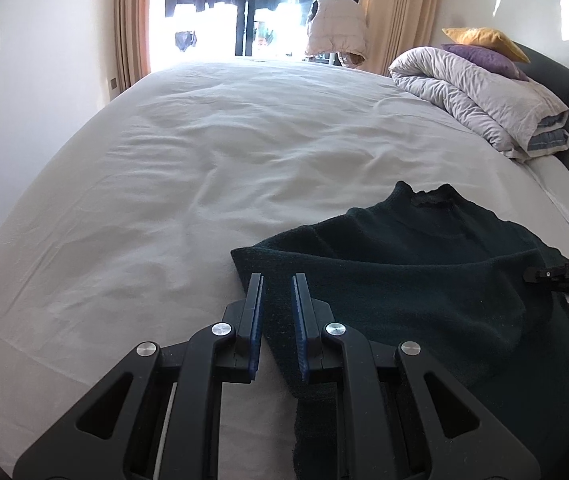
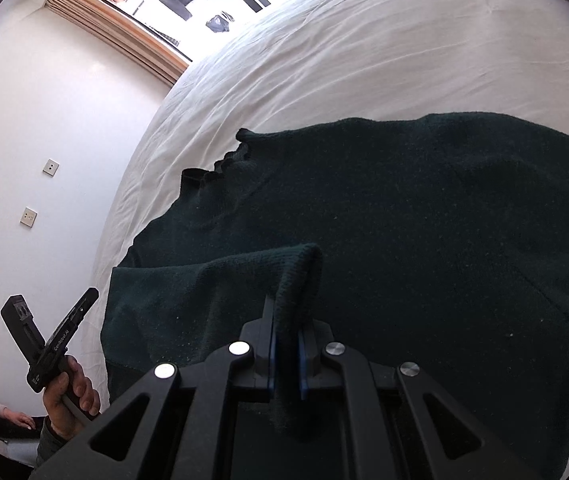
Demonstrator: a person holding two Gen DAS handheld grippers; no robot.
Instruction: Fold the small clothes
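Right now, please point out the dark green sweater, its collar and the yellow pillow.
dark green sweater (image 2: 424, 216), right wrist view, on the flat body panel.
collar (image 1: 432, 196), left wrist view, on the neck opening.
yellow pillow (image 1: 480, 39), left wrist view, on its top face.

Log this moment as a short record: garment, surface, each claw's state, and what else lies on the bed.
garment: dark green sweater, spread on the bed, collar toward the window
surface: white bed sheet, wrinkled
left claw: open, blue pads either side of the sweater's left edge, not closed on it
right claw: shut on a raised fold of the sweater
bedding: rolled grey duvet at the bed's far right, purple pillow and yellow pillow on top
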